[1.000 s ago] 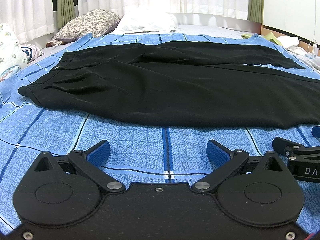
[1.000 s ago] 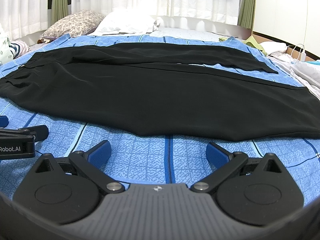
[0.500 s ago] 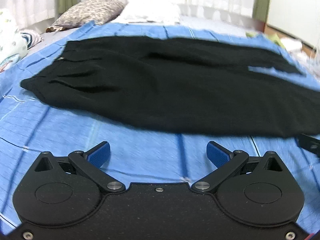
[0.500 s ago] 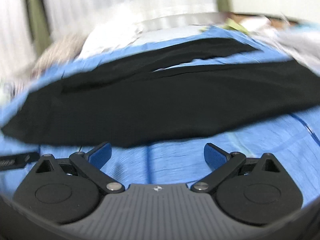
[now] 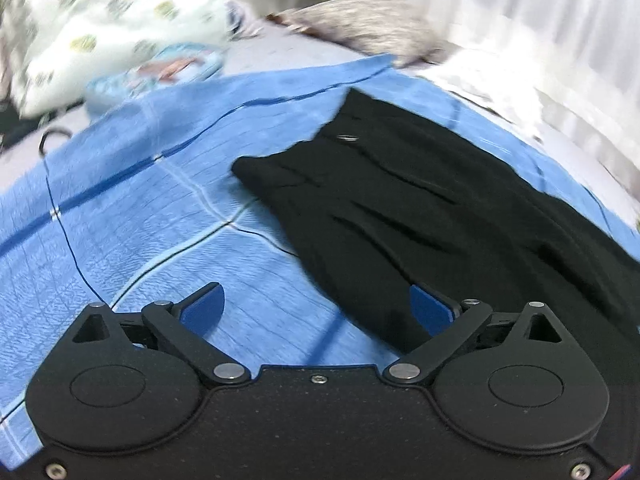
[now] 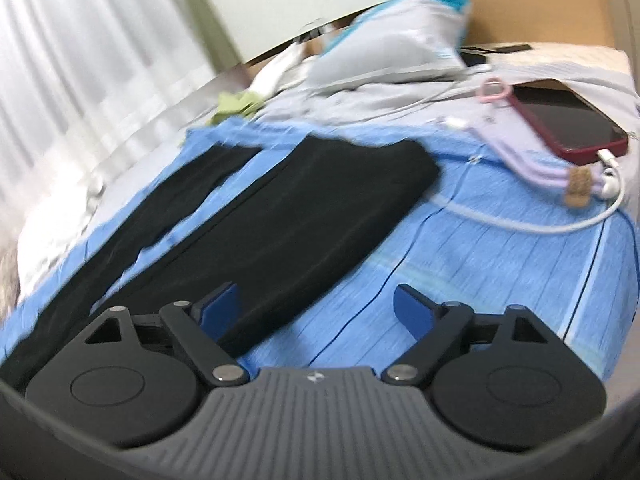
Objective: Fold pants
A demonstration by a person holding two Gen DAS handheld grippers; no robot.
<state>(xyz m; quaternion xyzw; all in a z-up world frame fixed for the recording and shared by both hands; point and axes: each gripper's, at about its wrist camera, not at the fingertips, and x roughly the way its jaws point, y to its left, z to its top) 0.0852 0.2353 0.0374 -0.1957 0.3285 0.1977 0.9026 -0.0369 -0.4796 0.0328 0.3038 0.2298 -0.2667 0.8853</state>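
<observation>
Your left gripper [image 5: 316, 306] has its fingers spread wide and holds nothing; it hovers near the waistband end of the black pants [image 5: 420, 208], which lie flat on the blue checked bedspread [image 5: 132, 200], its right finger just over the near edge of the cloth; your right gripper [image 6: 316, 308] is likewise wide apart and empty, over the leg ends of the pants [image 6: 304, 208], its left finger at the near hem side; a red phone [image 6: 568, 116] with its white cable [image 6: 520, 224] lies far right on the bed.
</observation>
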